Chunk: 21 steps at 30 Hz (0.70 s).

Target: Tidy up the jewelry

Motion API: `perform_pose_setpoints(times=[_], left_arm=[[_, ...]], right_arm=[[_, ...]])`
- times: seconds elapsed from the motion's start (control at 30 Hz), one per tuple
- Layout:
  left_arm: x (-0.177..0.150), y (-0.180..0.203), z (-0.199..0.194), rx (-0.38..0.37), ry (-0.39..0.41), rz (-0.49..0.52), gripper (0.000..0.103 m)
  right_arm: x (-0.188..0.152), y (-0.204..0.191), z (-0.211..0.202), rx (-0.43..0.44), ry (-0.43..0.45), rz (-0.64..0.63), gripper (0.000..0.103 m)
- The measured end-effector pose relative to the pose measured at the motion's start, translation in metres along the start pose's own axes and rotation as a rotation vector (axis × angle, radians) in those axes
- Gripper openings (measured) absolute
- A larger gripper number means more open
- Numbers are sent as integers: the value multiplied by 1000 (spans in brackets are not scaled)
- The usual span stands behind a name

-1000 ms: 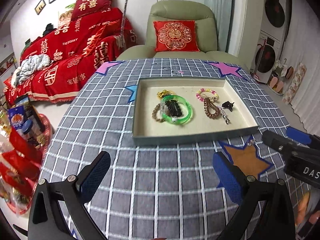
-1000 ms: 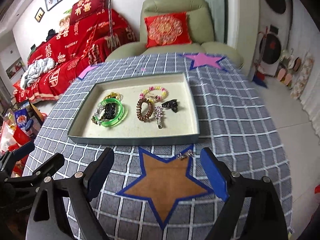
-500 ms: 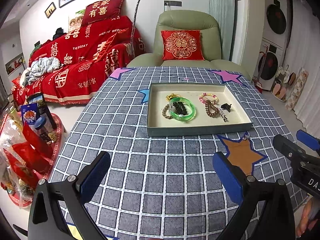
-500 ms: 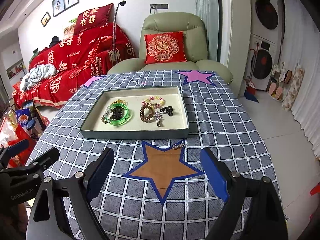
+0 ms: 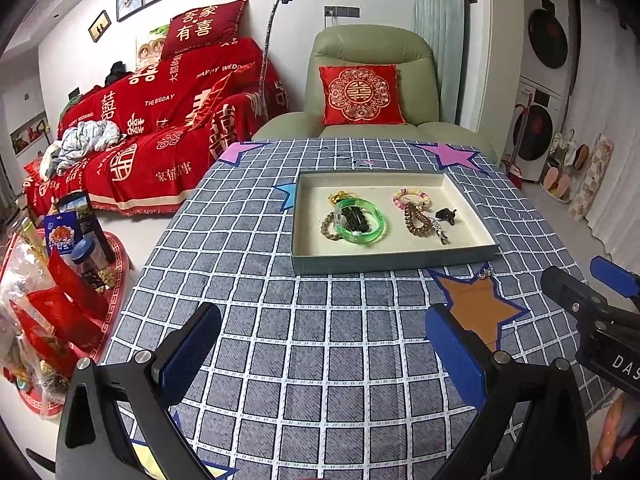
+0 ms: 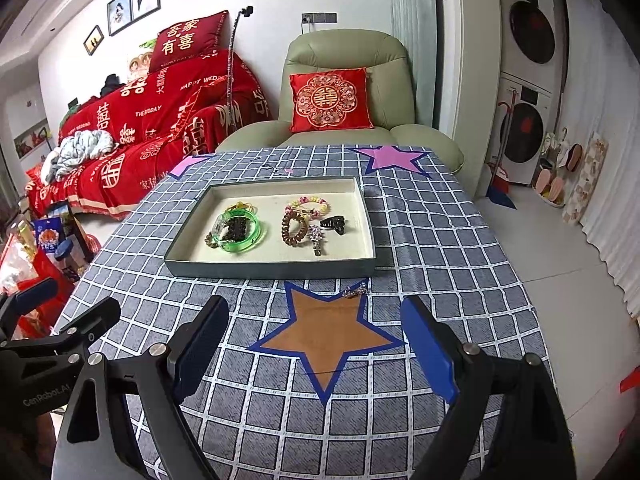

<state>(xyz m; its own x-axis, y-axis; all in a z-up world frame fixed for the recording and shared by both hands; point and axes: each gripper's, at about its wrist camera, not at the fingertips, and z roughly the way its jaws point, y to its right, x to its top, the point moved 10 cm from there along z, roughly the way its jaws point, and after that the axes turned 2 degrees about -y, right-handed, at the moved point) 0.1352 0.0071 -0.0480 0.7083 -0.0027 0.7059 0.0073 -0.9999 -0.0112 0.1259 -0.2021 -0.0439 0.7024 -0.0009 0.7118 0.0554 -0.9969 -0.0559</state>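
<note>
Pulling back from the tray, both the left gripper and the right gripper are staying spread and empty; a small silver piece is lying outside, near the table's front edge, probably next.

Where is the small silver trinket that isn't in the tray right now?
In the right wrist view the silver trinket lies on the tablecloth, just in front of the tray, at the upper right point of the orange star.

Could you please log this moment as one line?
left gripper: open, empty | right gripper: open, empty | tray: holds bracelets | small silver piece: outside, on tablecloth
</note>
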Motion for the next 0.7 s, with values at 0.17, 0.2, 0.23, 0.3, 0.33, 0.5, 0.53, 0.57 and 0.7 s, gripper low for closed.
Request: perform_pose_setpoints(times=[0.17,0.2,0.23,0.3,0.33,0.5,0.53,0.57,0.7], left_arm=[[0,0,0,0,-1,0,103],[0,0,0,0,-1,0,103],[0,0,0,0,-1,0,103],[0,0,-1,0,-1,0,103],[0,0,0,0,0,0,103],[0,0,-1,2,-2,-1,103],[0,1,-1,1,-2,-1,103],[0,1,0,1,-2,0,103],[0,0,-1,4,-1,0,103]], right_arm=[[0,1,-1,1,1,-1,90],[0,1,-1,1,1,-1,90],[1,1,-2,0,1,-2,90],[1,1,-2,1,2,-1,90],[1,2,-2,1,3,-1,90],[3,2,-3,2,5,-1,90],[3,2,-3,2,5,-1,90],[2,2,-3,4,4,0,90],[3,2,-4,3,4,0,90]])
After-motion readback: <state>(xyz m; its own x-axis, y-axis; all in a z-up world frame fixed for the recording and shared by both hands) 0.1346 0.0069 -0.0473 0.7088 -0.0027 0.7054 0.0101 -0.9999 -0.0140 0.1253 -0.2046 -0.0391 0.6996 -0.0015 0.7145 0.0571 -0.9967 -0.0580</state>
